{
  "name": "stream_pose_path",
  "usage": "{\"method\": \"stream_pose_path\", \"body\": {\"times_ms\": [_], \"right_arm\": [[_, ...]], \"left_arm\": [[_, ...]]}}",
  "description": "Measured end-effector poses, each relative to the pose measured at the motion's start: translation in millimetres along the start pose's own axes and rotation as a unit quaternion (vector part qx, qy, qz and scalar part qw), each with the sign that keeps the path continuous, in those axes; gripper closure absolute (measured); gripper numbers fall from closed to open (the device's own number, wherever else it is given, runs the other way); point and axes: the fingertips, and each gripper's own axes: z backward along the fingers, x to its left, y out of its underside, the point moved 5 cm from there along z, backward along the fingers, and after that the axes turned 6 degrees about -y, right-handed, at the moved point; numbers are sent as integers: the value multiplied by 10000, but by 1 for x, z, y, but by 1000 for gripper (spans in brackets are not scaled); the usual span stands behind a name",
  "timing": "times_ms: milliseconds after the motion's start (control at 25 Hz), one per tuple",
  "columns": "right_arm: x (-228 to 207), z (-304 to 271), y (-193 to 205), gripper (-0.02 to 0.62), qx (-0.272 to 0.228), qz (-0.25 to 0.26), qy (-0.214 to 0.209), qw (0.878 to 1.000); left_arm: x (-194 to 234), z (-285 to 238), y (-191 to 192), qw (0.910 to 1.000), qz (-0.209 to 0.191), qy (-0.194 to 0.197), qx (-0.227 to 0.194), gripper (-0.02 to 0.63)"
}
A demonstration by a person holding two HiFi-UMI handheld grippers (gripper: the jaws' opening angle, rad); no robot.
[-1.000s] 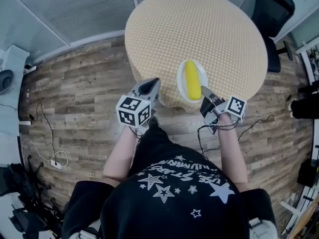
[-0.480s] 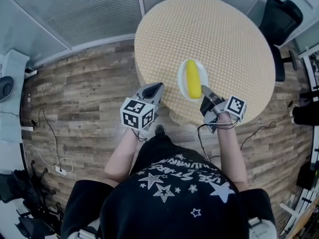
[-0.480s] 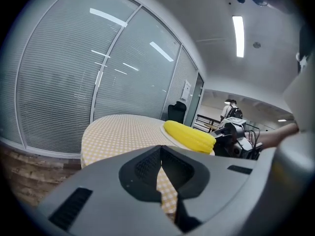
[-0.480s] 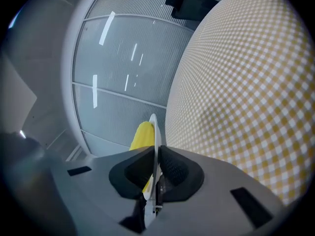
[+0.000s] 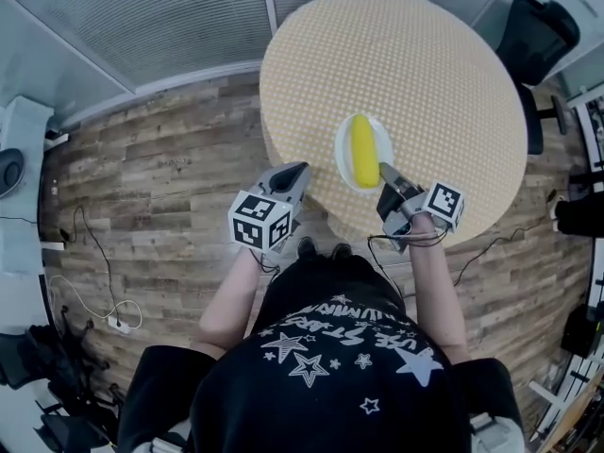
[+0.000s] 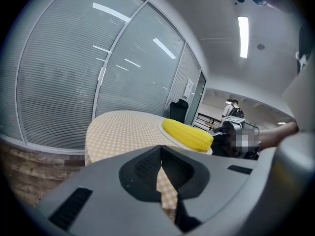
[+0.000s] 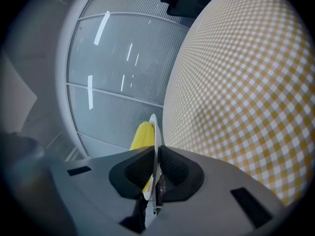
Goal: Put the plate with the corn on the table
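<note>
Presently the jaws of my right gripper (image 7: pixel 156 157) clamp the near rim of the plate (image 7: pixel 154 128). The plate runs straight ahead of them over the table (image 7: pixel 236 82), with the corn (image 7: pixel 141 134) lengthwise along that line. My left gripper (image 5: pixel 297 170), jaws together and empty, hangs off to the side, farther from the plate.

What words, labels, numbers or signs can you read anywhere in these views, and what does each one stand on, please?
Nothing reads clearly.
Black shirt: white lettering among stars, upside down and warped; unreadable.
Sheet on the glass wall: too small to read.
Marker cubes: black-and-white square patterns only, no words.
</note>
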Motion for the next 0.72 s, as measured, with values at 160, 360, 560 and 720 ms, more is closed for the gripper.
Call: {"method": "stream_pose_path", "body": {"times_ms": [160,360,560,720], "right_arm": [[-1,-4,-13,557,134,66,-55,9999],[-5,-10,-34,557,331,189,-134,9992],[-10,-16,-46,557,490,223,-260,9982],[-17,-18,-59,557,554,316,-247,9977]], "left_arm": [[-5,-8,-8,9999,-45,-154,-59,598],[-16,-14,-17,9992,-112,-372,-72,598],[-19,-12,-20,9978,-108,-652,-102,598],[-22,-20,-18,9965,-22,-825,-122,598]]}}
